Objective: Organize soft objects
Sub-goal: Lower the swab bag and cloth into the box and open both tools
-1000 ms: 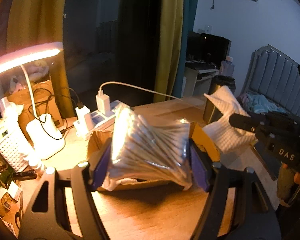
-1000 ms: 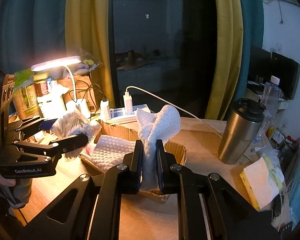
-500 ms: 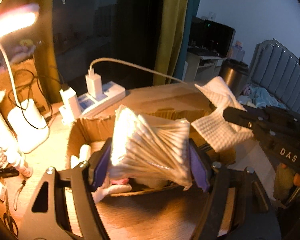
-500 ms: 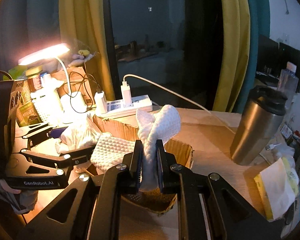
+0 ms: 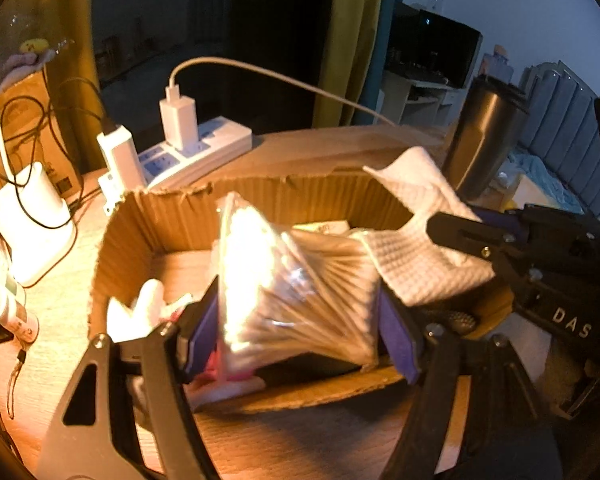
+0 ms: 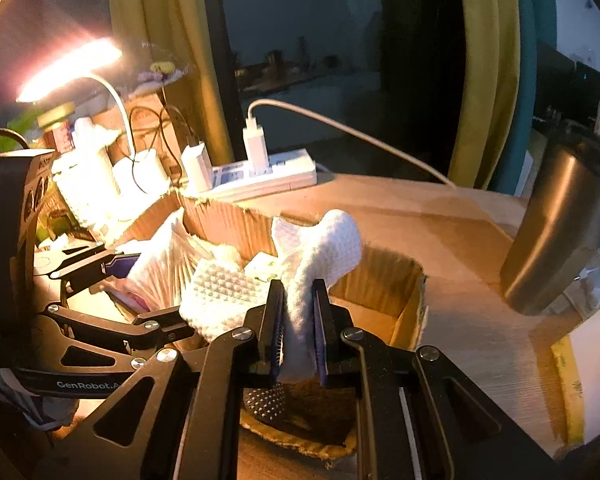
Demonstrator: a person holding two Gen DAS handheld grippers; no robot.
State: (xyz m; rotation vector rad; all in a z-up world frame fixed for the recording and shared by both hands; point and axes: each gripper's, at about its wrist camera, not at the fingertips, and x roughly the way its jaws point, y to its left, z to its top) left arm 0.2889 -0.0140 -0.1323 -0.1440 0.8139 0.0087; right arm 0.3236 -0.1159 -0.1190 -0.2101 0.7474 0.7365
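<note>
- Left tool [image 5: 300, 320]: jaws pinching a clear bag of cotton swabs [image 5: 296, 288]; held over the open cardboard box [image 5: 188, 220], near its front wall.
- Right tool [image 6: 296, 332]: jaws pressed onto a white waffle-weave cloth [image 6: 320, 248]; the cloth rises in a fold above the fingers, over the box's right half.
- Cardboard box: open top, torn corrugated rim, standing on the wooden desk [image 6: 460, 240]; holds pale soft items on the left [image 5: 140, 312] and something pink under the bag, too blurred to identify.
- Power strip [image 5: 196, 156]: white, behind the box, two chargers plugged in, one with a white cable.
- Steel tumbler [image 6: 560, 232]: on the desk to the right of the box, apart from it.
- Desk lamp [image 6: 68, 68]: lit, at far left.
</note>
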